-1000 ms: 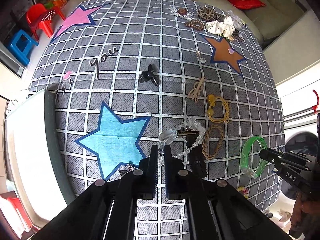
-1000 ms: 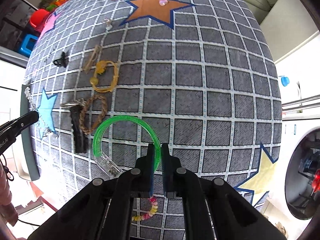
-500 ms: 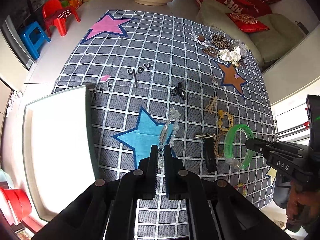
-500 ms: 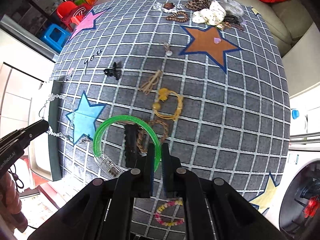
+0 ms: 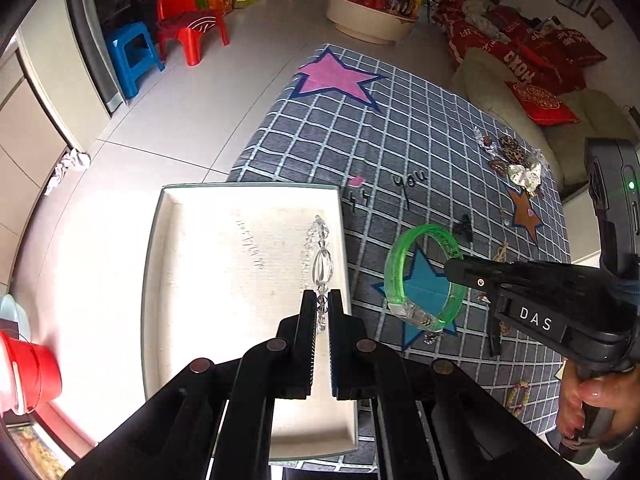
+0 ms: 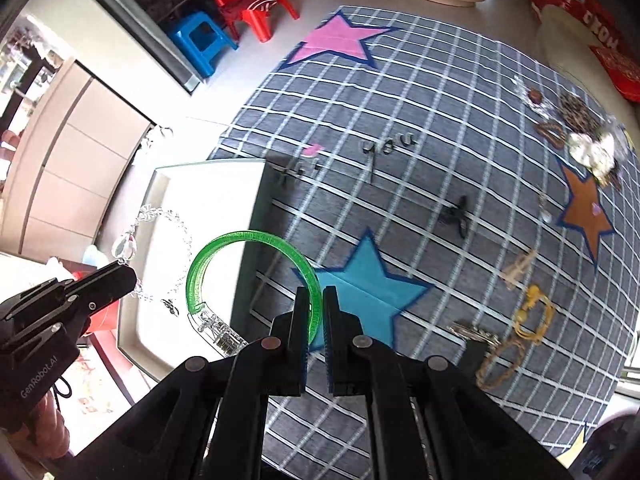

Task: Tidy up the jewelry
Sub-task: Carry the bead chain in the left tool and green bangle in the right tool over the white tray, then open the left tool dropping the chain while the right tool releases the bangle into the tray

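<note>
My left gripper [image 5: 320, 300] is shut on a clear crystal bead necklace [image 5: 319, 256] and holds it in the air over the right side of a white tray [image 5: 192, 280]. The necklace also shows in the right wrist view [image 6: 160, 236], hanging from the left gripper [image 6: 128, 280]. My right gripper [image 6: 316, 300] is shut on a green translucent bangle [image 6: 224, 244] and holds it above the tray's right edge [image 6: 256, 240]. In the left wrist view the bangle [image 5: 396, 264] hangs over the blue star, right of the tray.
A grey checked rug [image 5: 400, 140] with coloured stars carries more jewelry: a black clip [image 6: 460, 216], a yellow cord bracelet [image 6: 532, 316], a braided brown bracelet [image 6: 500, 364], and a heap at the far right [image 6: 580, 136]. A red cup [image 5: 28, 376] stands left of the tray.
Both grippers have lifted and swung left with their pieces. The necklace now hangs over the tray, and the bangle has come from above the rug to the tray's edge.
</note>
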Demonstrator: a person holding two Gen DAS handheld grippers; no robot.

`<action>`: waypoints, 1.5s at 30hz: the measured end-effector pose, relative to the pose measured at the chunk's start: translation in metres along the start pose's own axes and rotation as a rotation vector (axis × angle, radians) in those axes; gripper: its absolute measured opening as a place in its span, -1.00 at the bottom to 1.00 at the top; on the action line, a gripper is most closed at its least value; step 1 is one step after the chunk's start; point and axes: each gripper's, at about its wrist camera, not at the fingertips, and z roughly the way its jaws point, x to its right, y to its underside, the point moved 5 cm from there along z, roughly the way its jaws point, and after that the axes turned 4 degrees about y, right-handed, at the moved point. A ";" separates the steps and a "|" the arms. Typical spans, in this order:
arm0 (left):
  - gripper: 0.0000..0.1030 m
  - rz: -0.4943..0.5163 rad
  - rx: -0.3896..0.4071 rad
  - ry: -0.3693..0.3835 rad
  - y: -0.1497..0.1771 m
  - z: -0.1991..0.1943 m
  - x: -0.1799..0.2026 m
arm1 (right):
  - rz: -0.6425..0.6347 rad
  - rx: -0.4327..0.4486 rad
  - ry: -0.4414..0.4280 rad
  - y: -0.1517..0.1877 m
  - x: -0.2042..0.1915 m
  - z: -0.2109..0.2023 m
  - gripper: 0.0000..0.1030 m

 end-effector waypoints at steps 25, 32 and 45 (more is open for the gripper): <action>-0.75 -0.103 -0.089 -0.199 -0.005 0.104 -0.093 | -0.161 -0.116 0.104 -0.057 -0.080 0.127 -0.87; -0.75 -0.035 -0.099 -0.285 0.003 0.108 -0.083 | -0.178 -0.138 0.125 -0.050 -0.074 0.132 -0.87; -0.74 -0.022 -0.101 -0.268 0.020 0.084 -0.064 | -0.066 -0.106 -0.036 -0.066 -0.070 0.114 -0.09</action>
